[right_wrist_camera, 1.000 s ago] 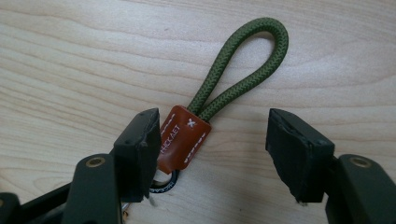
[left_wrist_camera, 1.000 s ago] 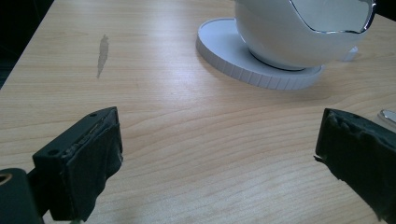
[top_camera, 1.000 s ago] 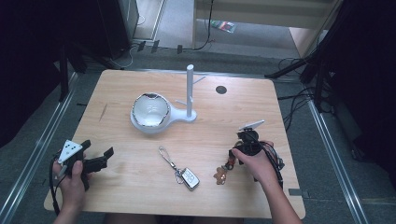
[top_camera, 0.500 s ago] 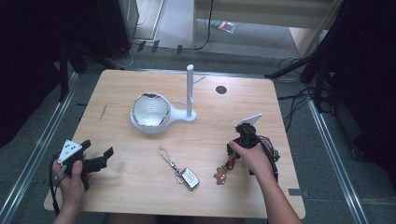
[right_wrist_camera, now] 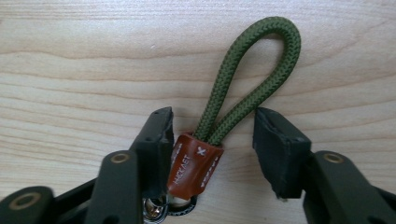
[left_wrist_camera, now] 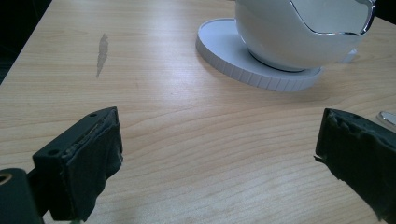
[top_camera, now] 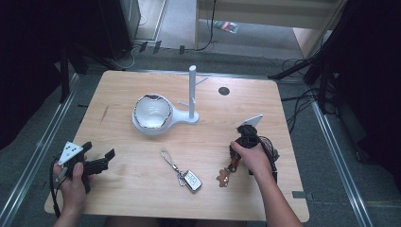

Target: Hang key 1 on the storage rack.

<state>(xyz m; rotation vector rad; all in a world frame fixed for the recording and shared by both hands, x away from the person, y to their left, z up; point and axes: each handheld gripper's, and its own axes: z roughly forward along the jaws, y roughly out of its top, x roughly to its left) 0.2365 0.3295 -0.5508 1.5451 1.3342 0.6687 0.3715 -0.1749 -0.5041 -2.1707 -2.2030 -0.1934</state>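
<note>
Right gripper [right_wrist_camera: 212,135] points down at the table near its right edge, jaws half open and just been closing around the olive-green cord loop with brown leather tab [right_wrist_camera: 243,88]. The left pad touches the tab; the right pad stands clear, so no grip yet. Risk: the closing jaws push the tab sideways, or pinch only 1 strand of cord, and the loop with its brown charm [top_camera: 222,177] slips out on lifting. Left gripper [left_wrist_camera: 219,154] rests wide open and empty near the white bowl on a round white base [left_wrist_camera: 299,32].
</note>
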